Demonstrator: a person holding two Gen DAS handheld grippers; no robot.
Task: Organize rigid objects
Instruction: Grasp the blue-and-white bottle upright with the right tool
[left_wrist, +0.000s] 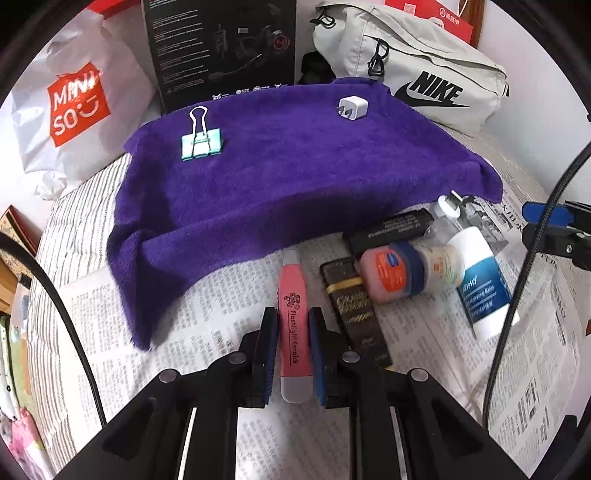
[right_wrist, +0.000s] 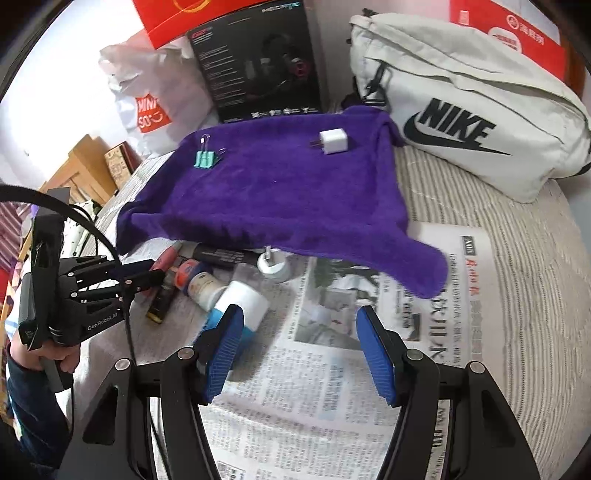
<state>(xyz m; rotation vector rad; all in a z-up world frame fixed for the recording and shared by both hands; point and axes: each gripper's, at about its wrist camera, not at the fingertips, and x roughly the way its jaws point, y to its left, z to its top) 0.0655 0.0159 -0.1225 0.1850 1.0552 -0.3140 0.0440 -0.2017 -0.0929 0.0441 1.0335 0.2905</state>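
In the left wrist view, the left gripper at the bottom centre is clenched on a pink earpick, its blue pads pressing the pink body from both sides while the grey end points back toward the camera and the tip points up the frame toward the purple towel. The earpick lies on a newspaper spread over a striped bed cover. Just to its right lies a dark flat box with a yellow band, and touching that box's upper right are a small jar with a blue lid, a black tube, a clear pump bottle and a white-and-blue tube, all heaped together in the right centre of the frame. On the towel, a green binder clip sits in the upper left and a white charger plug in the upper middle, well apart from each other. Behind the towel stand a black box, a white shopping bag at the upper left and a pale sports bag at the upper right. In the right wrist view, the right gripper at the bottom centre is released, its blue pads standing wide with only newspaper between them; its left pad is just beside the white-and-blue tube. A hand at the lower left edge holds the left gripper's handle.
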